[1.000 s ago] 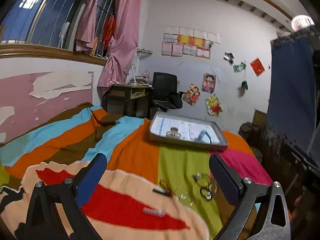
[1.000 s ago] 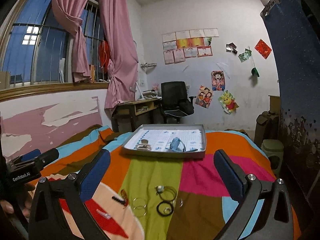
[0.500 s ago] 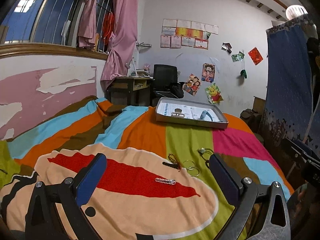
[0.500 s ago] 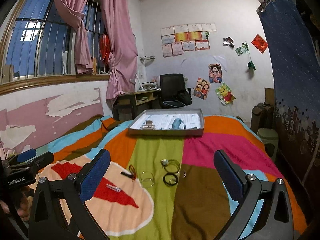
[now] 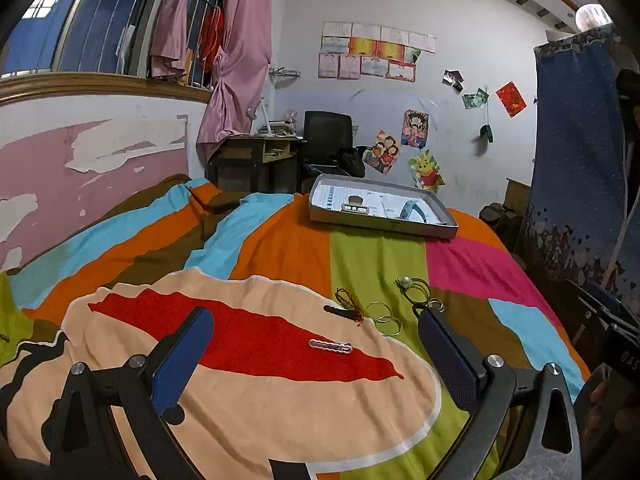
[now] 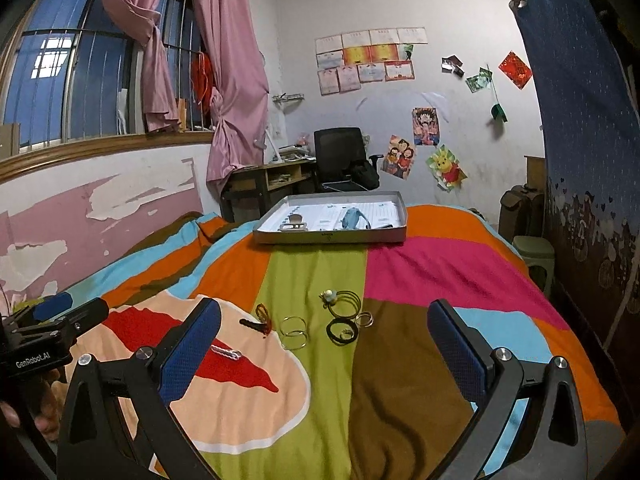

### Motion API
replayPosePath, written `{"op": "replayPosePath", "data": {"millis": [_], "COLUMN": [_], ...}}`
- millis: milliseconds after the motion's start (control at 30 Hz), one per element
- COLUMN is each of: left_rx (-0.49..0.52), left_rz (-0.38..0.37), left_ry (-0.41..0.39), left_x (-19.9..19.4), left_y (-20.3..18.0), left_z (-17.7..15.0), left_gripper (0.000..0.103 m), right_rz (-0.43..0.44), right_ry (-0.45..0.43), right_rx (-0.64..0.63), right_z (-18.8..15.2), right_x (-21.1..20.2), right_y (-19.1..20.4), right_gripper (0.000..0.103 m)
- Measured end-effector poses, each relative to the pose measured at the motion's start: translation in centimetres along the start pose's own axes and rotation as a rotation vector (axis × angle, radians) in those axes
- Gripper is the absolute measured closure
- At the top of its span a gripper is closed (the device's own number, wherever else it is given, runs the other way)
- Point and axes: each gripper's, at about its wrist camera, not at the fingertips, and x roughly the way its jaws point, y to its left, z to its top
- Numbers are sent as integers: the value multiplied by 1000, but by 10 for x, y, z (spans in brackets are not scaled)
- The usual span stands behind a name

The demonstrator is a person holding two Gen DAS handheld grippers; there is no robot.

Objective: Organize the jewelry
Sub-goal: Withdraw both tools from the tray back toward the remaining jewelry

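Several pieces of jewelry lie on a striped bedspread: a white hair clip (image 5: pixel 330 346) (image 6: pixel 226 352), a dark clip with red cord (image 5: pixel 347 309) (image 6: pixel 258 322), thin bangles (image 5: pixel 387 318) (image 6: pixel 294 331), black hair ties with a bead (image 5: pixel 414 288) (image 6: pixel 342 307) and a small ring (image 6: pixel 364 319). A grey tray (image 5: pixel 382 225) (image 6: pixel 332 235) at the far end holds a clasp and a blue band. My left gripper (image 5: pixel 316 354) and right gripper (image 6: pixel 324 350) are open, empty, held short of the jewelry.
A desk (image 6: pixel 266 178) and black office chair (image 6: pixel 342 162) stand beyond the bed. A peeling pink wall (image 5: pixel 80 168) runs along the left. A blue curtain (image 6: pixel 588 128) hangs at the right. The left gripper also shows in the right wrist view (image 6: pixel 48 332).
Both grippers have pulled back and up from the jewelry, so more of the bedspread shows. The jewelry and tray have not moved. Both stay open.
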Motion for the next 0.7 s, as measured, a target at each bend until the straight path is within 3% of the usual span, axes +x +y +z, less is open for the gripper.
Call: {"op": "replayPosePath", "data": {"millis": [367,700], "left_rx": [-63,-71], "left_rz": [1,23], "left_ry": [-2,2], "left_x": [21,66], "left_y": [2,0], "left_z": [17,31], "left_gripper": [0,0], "right_rz": [-5,17], "right_ry": [14,32], "right_rx": [21,22], "right_z": [5,20], "right_x": [19,67], "right_y": [-3,-2], "right_gripper": [1,1]}}
